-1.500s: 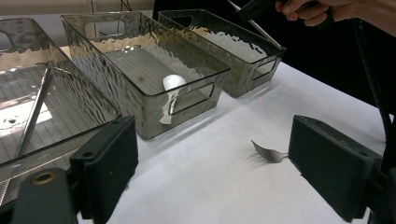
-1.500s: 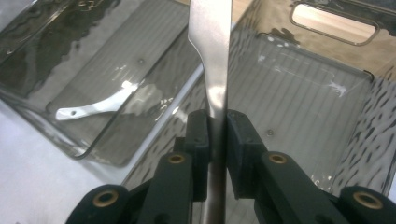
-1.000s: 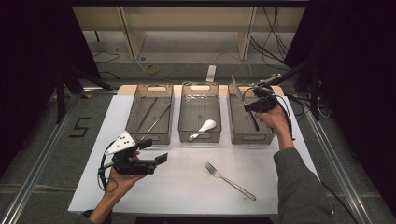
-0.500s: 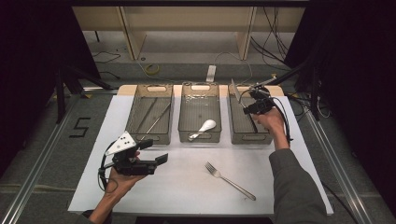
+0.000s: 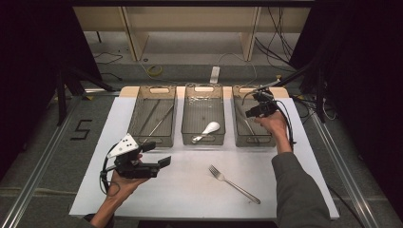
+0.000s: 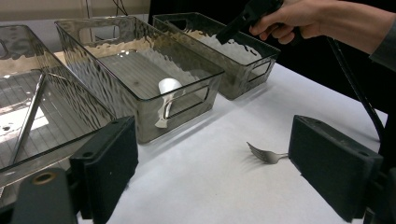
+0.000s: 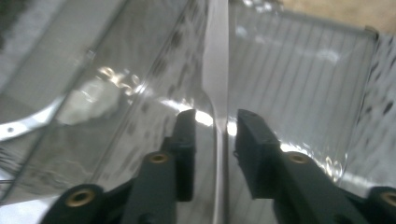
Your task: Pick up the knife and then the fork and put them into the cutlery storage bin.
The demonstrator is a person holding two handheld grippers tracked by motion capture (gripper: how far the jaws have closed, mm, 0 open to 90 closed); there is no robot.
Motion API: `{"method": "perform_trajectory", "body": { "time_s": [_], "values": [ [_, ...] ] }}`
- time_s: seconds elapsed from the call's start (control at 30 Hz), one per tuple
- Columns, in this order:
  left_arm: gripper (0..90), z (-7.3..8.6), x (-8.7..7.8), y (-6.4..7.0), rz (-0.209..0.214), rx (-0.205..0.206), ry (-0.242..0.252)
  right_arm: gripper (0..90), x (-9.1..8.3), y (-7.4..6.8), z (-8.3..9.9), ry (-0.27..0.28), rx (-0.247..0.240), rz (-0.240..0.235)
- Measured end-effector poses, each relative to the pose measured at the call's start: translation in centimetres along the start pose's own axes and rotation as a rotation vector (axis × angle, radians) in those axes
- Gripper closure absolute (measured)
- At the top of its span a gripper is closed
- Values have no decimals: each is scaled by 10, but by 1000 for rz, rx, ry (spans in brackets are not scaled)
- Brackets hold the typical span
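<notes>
Knife (image 7: 215, 70): a slim silver table knife lying lengthwise in the right-hand bin, blade pointing away from the right gripper's camera; its narrow neck sits between the two jaw pads.
Right gripper (image 7: 215, 126): jaws spread a little, one pad on each side of the knife, small gaps showing on both sides, so nothing is pinched.
Right hand (image 5: 272, 124): arm stretched forward along the table's right side, grey sleeve, wrist bent so the gripper tips down into the bin.
Right bin (image 5: 237, 135): clear smoky plastic, rightmost of three set side by side.
Middle bin (image 5: 187, 124): holds a white spoon (image 5: 207, 131).
Left bin (image 5: 138, 118): holds thin metal utensils, too fine to name.
Fork (image 5: 234, 184): lies on the white table (image 5: 190, 199) in front of the bins, tines toward the bins.
Left gripper (image 5: 159, 164): held low over the table's near left, well apart from the bins, jaws wide open and empty, pointing right toward the fork.
</notes>
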State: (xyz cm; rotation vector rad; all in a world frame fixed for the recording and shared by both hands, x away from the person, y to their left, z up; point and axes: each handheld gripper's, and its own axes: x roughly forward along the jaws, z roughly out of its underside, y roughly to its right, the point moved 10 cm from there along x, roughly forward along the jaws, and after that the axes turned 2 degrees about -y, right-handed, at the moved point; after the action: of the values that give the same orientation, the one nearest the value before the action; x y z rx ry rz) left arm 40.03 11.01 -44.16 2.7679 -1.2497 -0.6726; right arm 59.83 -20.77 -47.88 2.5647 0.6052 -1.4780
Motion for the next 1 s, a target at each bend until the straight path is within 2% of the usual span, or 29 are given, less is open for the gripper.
{"method": "perform_trajectory", "body": {
  "time_s": [0.17,0.3,0.43,0.53,0.7,0.87,1.0],
  "values": [
    [153,0,0,0,3,-1,-2,496,-14,-11,-1,17,-51,-24],
    [153,0,0,0,7,-3,-1,383,-26,-30,11,-5,-132,-78],
    [152,0,0,0,7,-9,4,357,-45,-57,26,12,-247,-124],
    [152,0,0,-1,4,-13,4,347,-59,-78,41,25,-306,-157],
    [152,0,-1,-2,1,-12,5,317,-70,-112,73,2,-415,-204],
    [151,0,-2,-5,-7,-20,9,306,-71,-135,104,-27,-471,-251],
    [152,0,-1,-5,-9,-19,5,305,-67,-140,122,-72,-498,-254]
  ]
}}
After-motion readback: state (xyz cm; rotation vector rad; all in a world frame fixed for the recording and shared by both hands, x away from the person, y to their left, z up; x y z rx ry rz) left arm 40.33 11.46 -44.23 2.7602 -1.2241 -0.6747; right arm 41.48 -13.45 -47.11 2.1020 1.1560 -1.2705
